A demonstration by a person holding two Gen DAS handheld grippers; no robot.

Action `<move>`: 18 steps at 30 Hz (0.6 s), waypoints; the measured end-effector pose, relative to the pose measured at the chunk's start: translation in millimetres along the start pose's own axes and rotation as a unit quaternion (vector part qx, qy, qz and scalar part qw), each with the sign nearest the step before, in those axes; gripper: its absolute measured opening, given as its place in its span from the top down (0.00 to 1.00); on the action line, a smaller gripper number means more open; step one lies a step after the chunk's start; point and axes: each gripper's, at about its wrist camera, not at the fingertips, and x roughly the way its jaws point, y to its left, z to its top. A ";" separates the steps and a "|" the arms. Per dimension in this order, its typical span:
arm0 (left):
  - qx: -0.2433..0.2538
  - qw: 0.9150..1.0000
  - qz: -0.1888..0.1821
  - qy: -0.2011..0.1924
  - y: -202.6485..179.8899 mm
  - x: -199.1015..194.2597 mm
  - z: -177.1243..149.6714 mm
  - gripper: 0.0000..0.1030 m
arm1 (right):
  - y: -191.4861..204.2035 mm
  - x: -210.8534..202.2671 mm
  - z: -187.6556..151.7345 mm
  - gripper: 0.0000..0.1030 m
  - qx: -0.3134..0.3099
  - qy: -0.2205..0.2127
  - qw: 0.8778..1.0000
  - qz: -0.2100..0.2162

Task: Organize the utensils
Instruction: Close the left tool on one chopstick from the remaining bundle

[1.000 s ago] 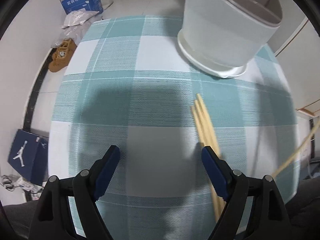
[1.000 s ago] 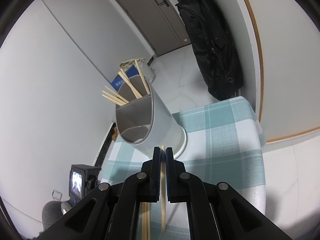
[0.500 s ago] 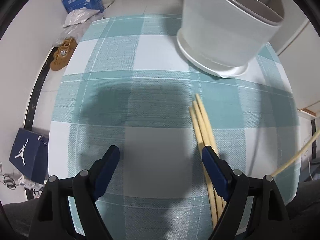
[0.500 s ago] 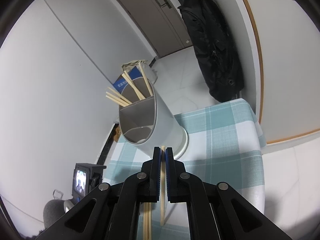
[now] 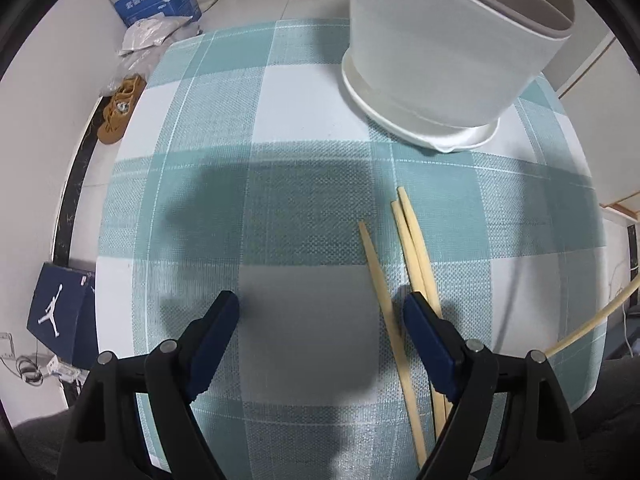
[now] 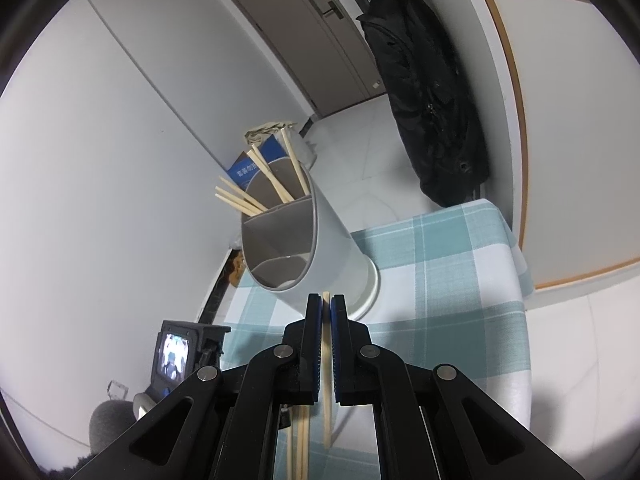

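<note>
Three wooden chopsticks [image 5: 414, 264] lie on the checked tablecloth [image 5: 280, 152]. My left gripper [image 5: 320, 316] is open just above the cloth, its right finger [image 5: 428, 336] touching or over the chopsticks. A white divided utensil holder [image 5: 448, 48] stands at the far right. My right gripper [image 6: 326, 312] is shut on one chopstick [image 6: 327, 380], held in the air near the holder [image 6: 304, 248], which holds several chopsticks [image 6: 260, 192] in its far compartment. The held chopstick also shows at the right edge of the left wrist view [image 5: 592, 326].
The table's edges fall away left and right. On the floor to the left lie a blue Jordan box [image 5: 60, 316], brown shoes [image 5: 120, 108] and a blue carton [image 5: 160, 0]. A black coat [image 6: 432, 100] hangs by the wall. A small screen device [image 6: 176, 356] stands left of the table.
My left gripper has shifted right, so one chopstick now lies between its fingers. My right gripper has moved slightly nearer the holder with its chopstick.
</note>
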 end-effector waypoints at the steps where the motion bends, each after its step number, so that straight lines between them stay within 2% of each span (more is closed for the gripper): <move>1: 0.006 1.000 0.003 -0.002 -1.9 -0.9 1.0 0.27 | 0.0 0.6 -0.1 0.96 0.001 0.001 1.000 0.000; 5: 0.026 0.999 -0.016 0.009 -11.1 -3.7 6.0 0.54 | 1.1 0.8 0.7 0.96 0.000 0.001 1.000 0.002; 9: 0.031 0.999 -0.019 0.018 -15.1 -2.6 13.3 0.71 | 2.4 -0.4 1.7 0.96 -0.002 -0.003 1.000 0.003; 11: 0.026 0.999 -0.020 0.015 -13.7 -2.2 16.0 0.90 | 2.1 -0.4 1.8 0.96 -0.001 -0.004 1.000 0.003; 13: 0.019 0.999 -0.025 0.014 -12.3 -0.2 17.8 0.96 | 1.8 -0.3 1.5 0.96 -0.001 -0.005 1.000 0.001; 18: 0.009 0.999 -0.033 0.007 -14.0 0.3 16.6 0.99 | -0.1 1.1 0.3 0.96 0.000 -0.004 1.000 -0.005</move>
